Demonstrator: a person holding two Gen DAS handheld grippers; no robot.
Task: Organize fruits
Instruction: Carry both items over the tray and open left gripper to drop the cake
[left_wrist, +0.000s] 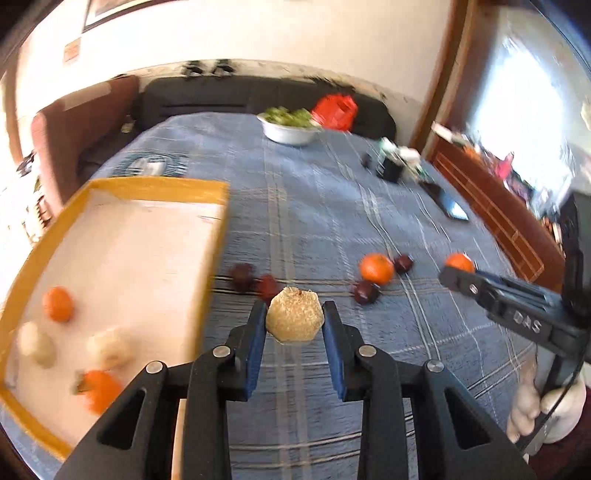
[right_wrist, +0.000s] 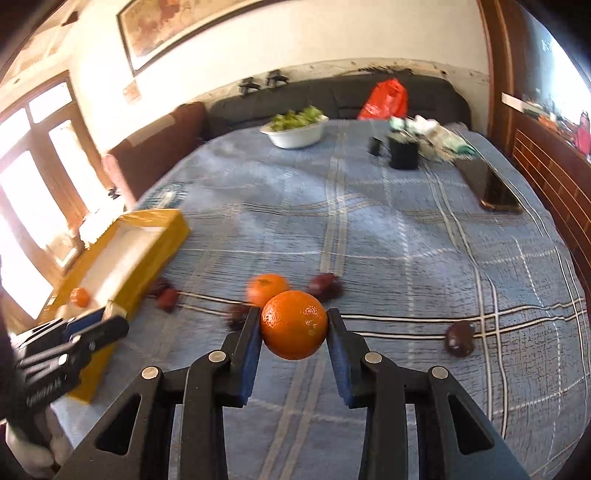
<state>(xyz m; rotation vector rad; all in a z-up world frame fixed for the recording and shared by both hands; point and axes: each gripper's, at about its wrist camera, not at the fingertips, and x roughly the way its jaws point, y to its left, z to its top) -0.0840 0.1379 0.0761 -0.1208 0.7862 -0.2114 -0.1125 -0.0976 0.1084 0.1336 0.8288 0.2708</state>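
My left gripper (left_wrist: 294, 317) is shut on a pale tan round fruit (left_wrist: 294, 318), held above the blue checked cloth just right of the yellow-rimmed box (left_wrist: 155, 186). The box holds two oranges (left_wrist: 57, 303) and two pale fruits (left_wrist: 36, 343). My right gripper (right_wrist: 293, 325) is shut on an orange (right_wrist: 294, 324), held above the cloth; it also shows in the left wrist view (left_wrist: 459, 263). Another orange (left_wrist: 376, 268) and several dark red plums (left_wrist: 365, 291) lie on the cloth. One plum (right_wrist: 460, 338) lies apart at the right.
A white bowl of green fruit (left_wrist: 288, 127) stands at the far end, with a red bag (left_wrist: 335, 109) behind it. A black cup (right_wrist: 404, 152), a phone (right_wrist: 491, 186) and small clutter sit at the right. A wooden cabinet (left_wrist: 491, 210) borders the right side.
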